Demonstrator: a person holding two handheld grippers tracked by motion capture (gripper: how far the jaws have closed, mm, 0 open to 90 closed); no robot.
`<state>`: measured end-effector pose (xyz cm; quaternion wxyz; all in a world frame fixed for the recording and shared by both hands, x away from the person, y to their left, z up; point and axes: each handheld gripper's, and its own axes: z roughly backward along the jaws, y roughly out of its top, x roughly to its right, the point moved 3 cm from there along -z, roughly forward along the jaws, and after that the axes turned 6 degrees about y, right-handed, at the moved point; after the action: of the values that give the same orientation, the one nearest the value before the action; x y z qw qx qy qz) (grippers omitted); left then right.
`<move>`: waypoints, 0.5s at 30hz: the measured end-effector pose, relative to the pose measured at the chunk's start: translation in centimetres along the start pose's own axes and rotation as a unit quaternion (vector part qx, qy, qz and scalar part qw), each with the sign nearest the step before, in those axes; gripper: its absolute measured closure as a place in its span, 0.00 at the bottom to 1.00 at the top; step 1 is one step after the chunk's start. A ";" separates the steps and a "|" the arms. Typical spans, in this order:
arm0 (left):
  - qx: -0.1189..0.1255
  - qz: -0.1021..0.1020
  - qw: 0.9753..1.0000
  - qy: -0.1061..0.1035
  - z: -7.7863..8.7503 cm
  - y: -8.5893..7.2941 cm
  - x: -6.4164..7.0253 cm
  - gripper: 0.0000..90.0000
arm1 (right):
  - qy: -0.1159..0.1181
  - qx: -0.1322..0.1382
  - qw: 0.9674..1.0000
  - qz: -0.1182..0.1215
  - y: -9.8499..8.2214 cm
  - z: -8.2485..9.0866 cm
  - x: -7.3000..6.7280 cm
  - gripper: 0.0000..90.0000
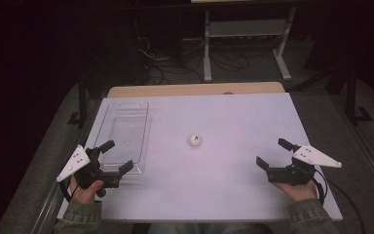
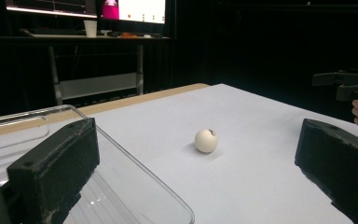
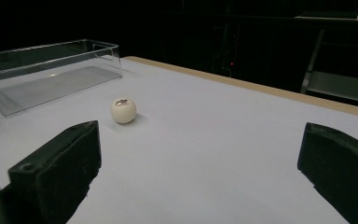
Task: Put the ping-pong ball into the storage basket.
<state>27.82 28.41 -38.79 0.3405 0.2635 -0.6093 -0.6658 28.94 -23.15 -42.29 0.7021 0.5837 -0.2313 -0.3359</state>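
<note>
The white ball (image 1: pixel 195 140) is the landmark: it lies alone near the middle of the bench (image 1: pixel 224 195), free on every side.

Left of the ball stands a clear plastic tray (image 1: pixel 121 136), long and empty, its near end just beside the left gripper (image 1: pixel 111 157). That gripper hovers low at the near left corner of the bench with its fingers (image 2: pixel 56 168) spread wide and nothing between them; in the left gripper view the ball sits ahead, well apart from both pads.

Right of the ball, about as far off, the right gripper (image 1: pixel 272 153) also hangs with fingers (image 3: pixel 58 168) wide and empty, the ball showing toward its left finger.

The work in hand looks like fetching the ball, likely for the tray. A light round ball rolls at the slightest knock, so whichever gripper goes should come straight at it, keep the fingers wide until they straddle its middle, and close evenly so neither pad nudges it first. The left gripper has the shorter carry to the tray; it should lift clear over the tray's wall and set the ball down low, as a dropped ball would likely bounce.

The bench top is a smooth pale sheet over a wooden board, with no lip to stop a roll. Beyond it the room is dark: cables on the floor, a white table frame (image 1: pixel 246 44), and lit screens (image 2: pixel 130 9).
</note>
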 end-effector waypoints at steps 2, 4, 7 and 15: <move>0.001 0.004 1.000 0.000 0.0 0.0 0.0 0.00 | 0.000 0.000 1.000 0.000 0.0 0.0 0.0 0.00; 0.008 0.032 0.999 -0.005 -0.2 0.3 0.1 0.00 | 0.001 -0.001 1.000 0.000 0.0 0.0 0.0 0.00; 0.012 0.049 0.999 -0.006 -0.2 0.7 0.4 0.00 | 0.001 -0.001 1.000 0.000 0.0 0.0 -0.1 0.00; -0.006 0.008 1.000 0.009 -0.3 0.7 0.5 0.00 | 0.001 -0.001 1.000 0.001 0.0 0.1 -0.1 0.00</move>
<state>27.80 27.79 -38.06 0.3531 0.2621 -0.6042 -0.6645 28.82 -23.10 -42.26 0.7033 0.5829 -0.2308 -0.3352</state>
